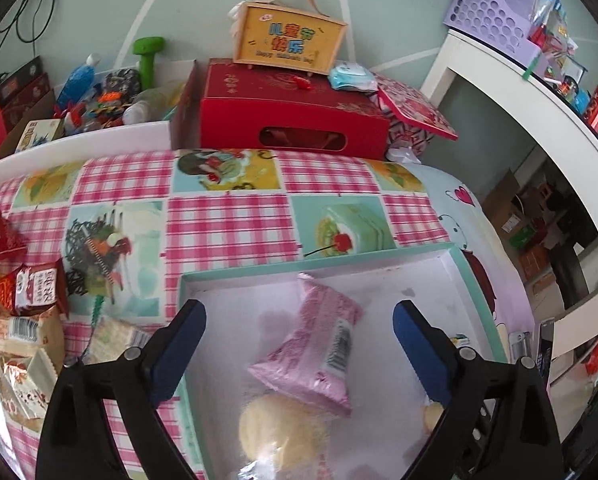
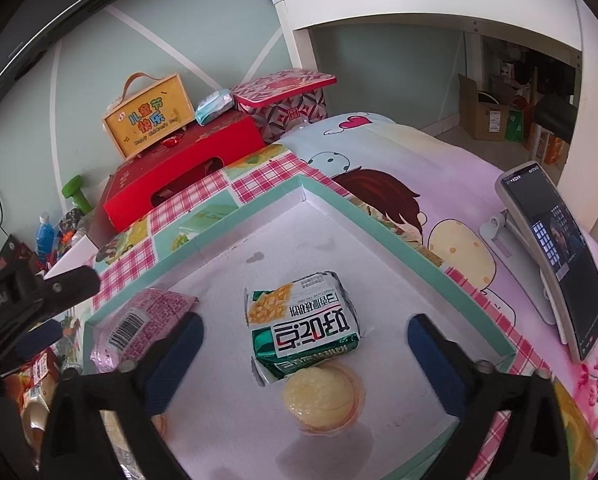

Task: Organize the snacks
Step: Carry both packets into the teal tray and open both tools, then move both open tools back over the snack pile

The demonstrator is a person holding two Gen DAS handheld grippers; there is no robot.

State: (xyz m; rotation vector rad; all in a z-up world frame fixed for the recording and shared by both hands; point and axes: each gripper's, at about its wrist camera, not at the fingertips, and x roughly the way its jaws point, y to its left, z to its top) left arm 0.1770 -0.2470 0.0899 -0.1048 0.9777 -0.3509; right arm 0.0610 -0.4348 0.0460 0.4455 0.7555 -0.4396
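Far left, left wrist view: heap of crinkly foil and paper snack packs (image 1: 23, 320) w/ zigzag crimped ends, lying loose on the glossy pink-check tablecloth (image 1: 227, 216), outside the box.

Shallow rectangular cardboard box (image 1: 315, 264), teal rim, matte white floor w/ a few faint stains, sits on the cloth.

Left gripper (image 1: 299, 344): black plastic arms, flat blue pads, jaws spread wide, gripping nothing. Pink snack pack (image 1: 319, 352) lies between the pads but clear of both: shiny pink film, pillow shape, barcode label, tilted, its lower end resting on a round pale-yellow pastry (image 1: 283, 432) in clear wrap. Both are inside the box, left part.

Right wrist view: same pink pack (image 2: 139, 328) by the box's left wall, left gripper arm just beside it.

Right gripper (image 2: 305, 344): same build, jaws at full spread, empty. Between them, not touched: green snack pack (image 2: 303, 320), squarish glossy film w/ corn print, flat on box floor, and touching its near edge a round yellow jelly cup (image 2: 323, 396), smooth domed top, clear plastic rim.

Far right: phone (image 2: 559, 256) on a grey stand, propped at a slant, on cartoon-print cloth, outside the box.
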